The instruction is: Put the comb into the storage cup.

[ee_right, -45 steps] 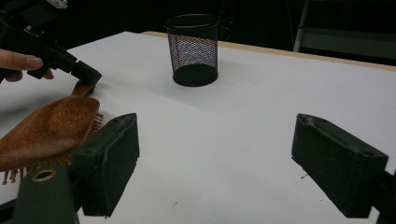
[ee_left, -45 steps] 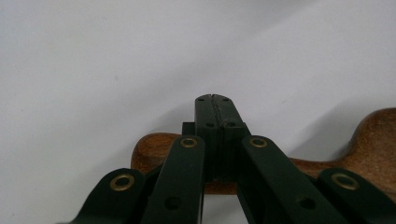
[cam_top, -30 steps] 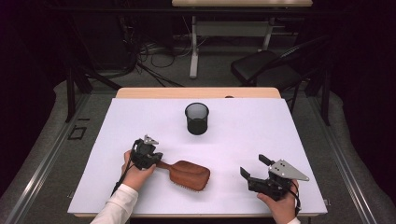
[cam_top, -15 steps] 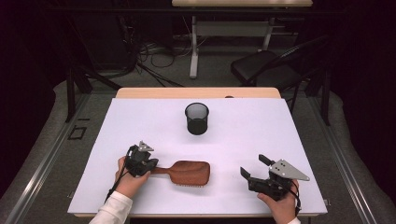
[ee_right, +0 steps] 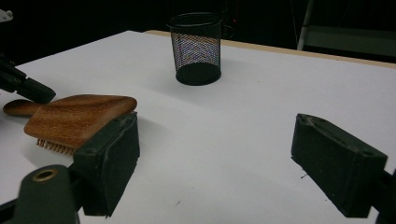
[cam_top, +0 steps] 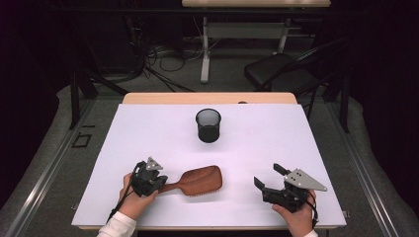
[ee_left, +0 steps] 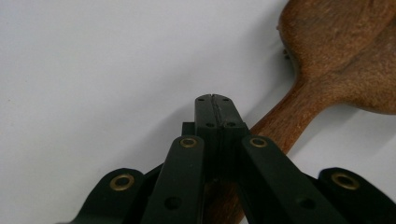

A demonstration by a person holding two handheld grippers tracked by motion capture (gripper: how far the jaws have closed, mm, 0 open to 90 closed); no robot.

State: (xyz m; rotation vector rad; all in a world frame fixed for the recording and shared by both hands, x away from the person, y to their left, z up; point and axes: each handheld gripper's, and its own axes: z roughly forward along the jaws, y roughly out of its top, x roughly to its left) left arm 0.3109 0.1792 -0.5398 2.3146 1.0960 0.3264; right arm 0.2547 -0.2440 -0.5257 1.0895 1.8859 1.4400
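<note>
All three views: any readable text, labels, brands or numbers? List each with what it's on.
None readable. The wooden hairbrush, the black mesh cup, the white table, the left gripper and the right gripper carry no print that I can make out.

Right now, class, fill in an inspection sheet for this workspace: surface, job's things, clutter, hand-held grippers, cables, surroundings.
Surface: white table top, bare around the items.
Job's things: wooden hairbrush lying bristles down; black mesh cup upright, apart from it.
Clutter: nothing seen.
Grippers: left hand-held gripper jaws shut beside the brush handle, gripping nothing; right hand-held gripper jaws wide open, empty.
Cables: one trails from the left gripper; a tangle on the floor beyond.
Surroundings: dark room, chair, second table.
</note>
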